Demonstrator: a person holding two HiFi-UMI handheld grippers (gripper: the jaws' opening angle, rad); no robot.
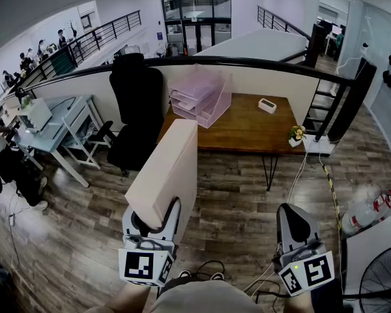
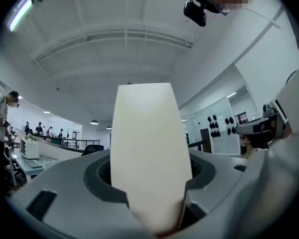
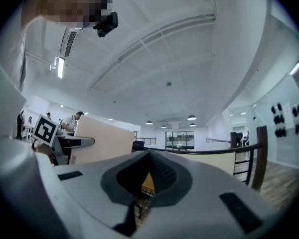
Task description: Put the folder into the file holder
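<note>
The left gripper [image 2: 152, 205] has its jaws set fairly wide and pressed on the lower end of the folder [image 2: 149, 148], a thick cream-coloured one. In the left gripper view the folder rises straight out from between the jaws and fills the middle of the picture. In the head view the left gripper [image 1: 155, 219] sits at about 7 o'clock, and the folder [image 1: 166, 168] leans up and away from it toward 12 o'clock, its top edge reaching the near edge of the table.

The right gripper [image 3: 149, 176] has its jaws brought together at the tips, with nothing between them. Only a narrow slit behind the tips shows a bit of the room beyond. In the head view it [image 1: 294, 228] hangs at about 5 o'clock, level with the left gripper and well apart from it, over the wooden floor [image 1: 234, 207].

The wooden table [image 1: 247, 129] stands ahead at 12 o'clock, against a curved low wall. The file holder [image 1: 201, 96], pink and translucent with stacked trays, sits at the table's far left corner, just beyond the folder's top edge. A small white box [image 1: 267, 105] lies to its right, at about 1 o'clock, and a small potted plant [image 1: 295, 135] stands at the table's near right corner. A black office chair [image 1: 138, 109] stands just left of the table, at 11 o'clock.
</note>
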